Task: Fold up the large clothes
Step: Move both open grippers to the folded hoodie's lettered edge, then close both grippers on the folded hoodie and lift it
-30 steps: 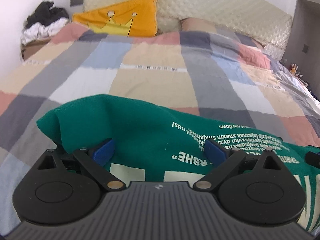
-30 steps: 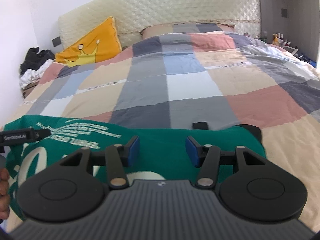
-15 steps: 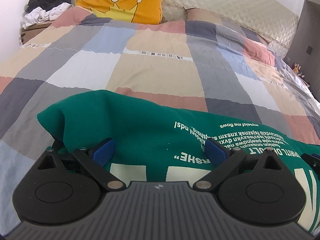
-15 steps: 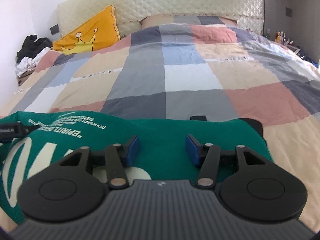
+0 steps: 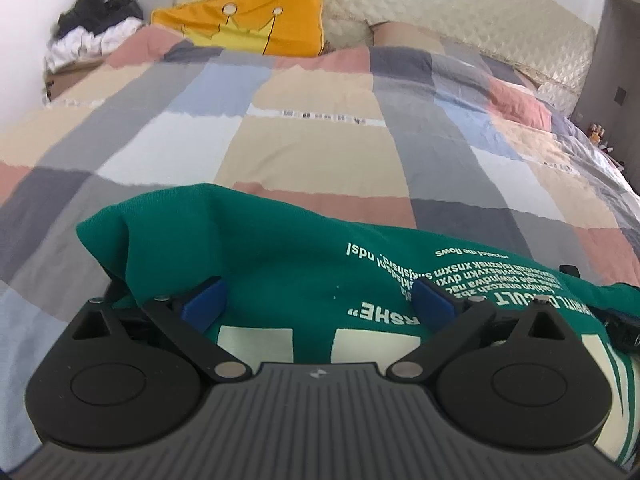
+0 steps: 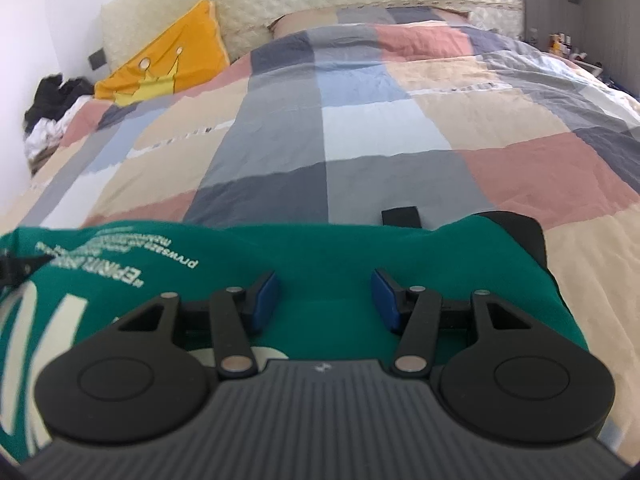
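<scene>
Lying across the near end of the bed, the green sweatshirt [image 5: 280,256] sits bunched on the patchwork duvet [image 5: 312,148], its white lettering upside down from where the grippers look at it. The left gripper [image 5: 318,304] hangs over the left part of the garment, blue pads [image 5: 204,302] set wide apart with green cloth showing between them and neither pad pressing on it. The right gripper [image 6: 325,295] is over the plain green stretch on the other side, its jaws about half spread, again with fabric under the gap and nothing pinched.

The left view alone shows the rumpled, lifted fold at the sweatshirt's left edge and the cream block letters just ahead of the gripper body. The right view alone shows a black cuff or hem [image 6: 532,232] poking out at the garment's far right corner and a small black tab [image 6: 400,216] lying on the duvet just past the green edge; at its left edge a bit of the other gripper's black tip shows.

Both views take in the yellow crown cushion [image 5: 256,28] leaning on the quilted cream headboard [image 6: 320,4], and a heap of black and white clothes [image 5: 92,32] on a brown box or stand beside the bed; I cannot tell which
</scene>
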`<action>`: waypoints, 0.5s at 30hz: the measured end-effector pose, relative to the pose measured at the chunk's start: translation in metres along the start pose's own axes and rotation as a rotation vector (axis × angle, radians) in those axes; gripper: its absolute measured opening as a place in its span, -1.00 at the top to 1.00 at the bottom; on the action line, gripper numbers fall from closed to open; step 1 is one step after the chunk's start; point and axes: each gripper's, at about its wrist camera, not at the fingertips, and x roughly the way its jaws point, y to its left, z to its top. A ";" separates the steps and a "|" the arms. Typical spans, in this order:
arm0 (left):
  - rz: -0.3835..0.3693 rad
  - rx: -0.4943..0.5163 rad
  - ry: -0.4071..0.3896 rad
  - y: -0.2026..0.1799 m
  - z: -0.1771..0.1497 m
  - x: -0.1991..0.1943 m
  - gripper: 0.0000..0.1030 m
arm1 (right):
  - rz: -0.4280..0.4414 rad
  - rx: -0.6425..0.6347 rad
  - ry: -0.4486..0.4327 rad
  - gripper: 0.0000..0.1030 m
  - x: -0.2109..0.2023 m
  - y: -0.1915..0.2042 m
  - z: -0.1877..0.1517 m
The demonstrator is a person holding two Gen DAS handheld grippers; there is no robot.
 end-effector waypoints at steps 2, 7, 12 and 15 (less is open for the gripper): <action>0.000 0.005 -0.015 -0.001 0.000 -0.012 -0.95 | 0.007 0.053 -0.023 -0.06 -0.014 0.000 0.003; -0.002 0.011 -0.040 -0.008 -0.007 -0.053 -0.95 | 0.041 0.066 -0.117 -0.10 -0.060 0.011 -0.001; -0.021 0.015 -0.075 -0.015 -0.019 -0.094 -0.95 | 0.102 0.073 -0.174 -0.08 -0.102 0.019 -0.009; -0.026 0.047 -0.110 -0.021 -0.031 -0.119 -0.95 | 0.184 0.125 -0.126 -0.09 -0.117 0.015 -0.019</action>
